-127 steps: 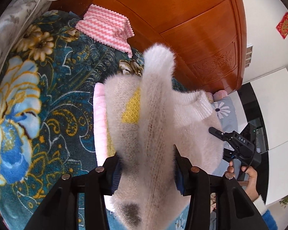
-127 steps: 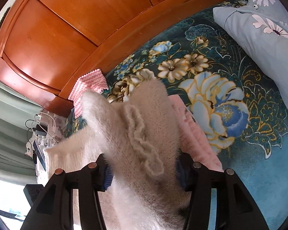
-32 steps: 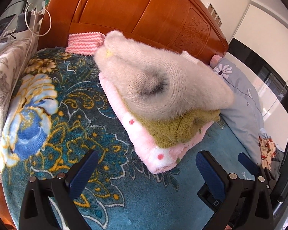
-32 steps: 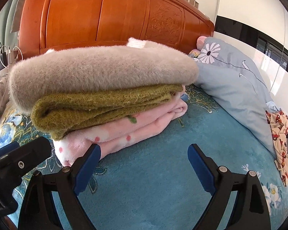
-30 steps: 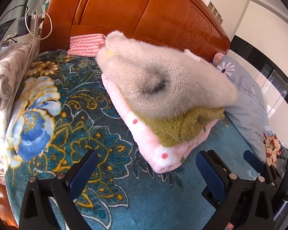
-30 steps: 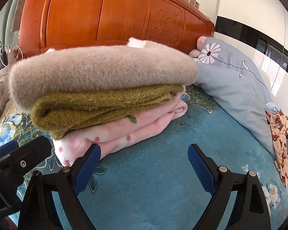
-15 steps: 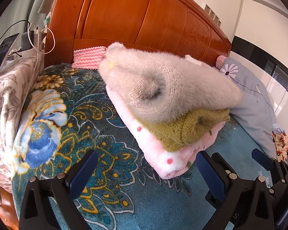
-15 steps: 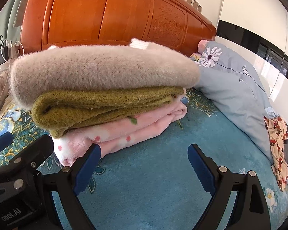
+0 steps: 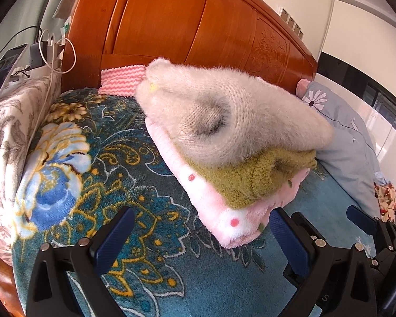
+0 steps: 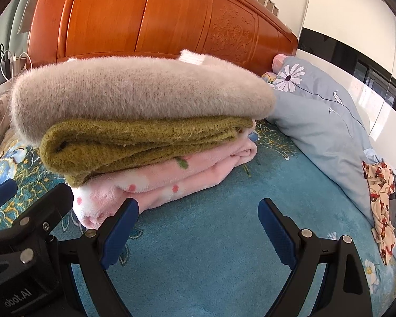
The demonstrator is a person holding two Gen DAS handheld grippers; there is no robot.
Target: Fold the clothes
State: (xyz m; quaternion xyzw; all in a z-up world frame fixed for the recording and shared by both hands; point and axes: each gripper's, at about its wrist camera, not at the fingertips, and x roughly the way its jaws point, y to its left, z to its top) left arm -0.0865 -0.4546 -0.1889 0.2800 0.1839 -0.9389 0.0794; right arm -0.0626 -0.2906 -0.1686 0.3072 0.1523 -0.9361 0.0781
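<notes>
Both the left gripper (image 9: 200,229) and right gripper (image 10: 198,222), jaws wide, have released the fluffy sweater (image 10: 134,89); it now tops the stack on the bed (image 10: 224,237), fold apparently finished.

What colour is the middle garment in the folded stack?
Olive green knit, between the fluffy beige sweater and the pink dotted fleece; clearest in the right wrist view.

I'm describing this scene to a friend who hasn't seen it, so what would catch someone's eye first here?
First, the stack of folded clothes on the bed: a fluffy cream sweater on top, an olive green knit under it, and a pink dotted fleece at the bottom. Behind it rises the glossy orange wooden headboard. Beneath lies a teal floral blanket, with both hand-held grippers, left and right, open and empty in front.
</notes>
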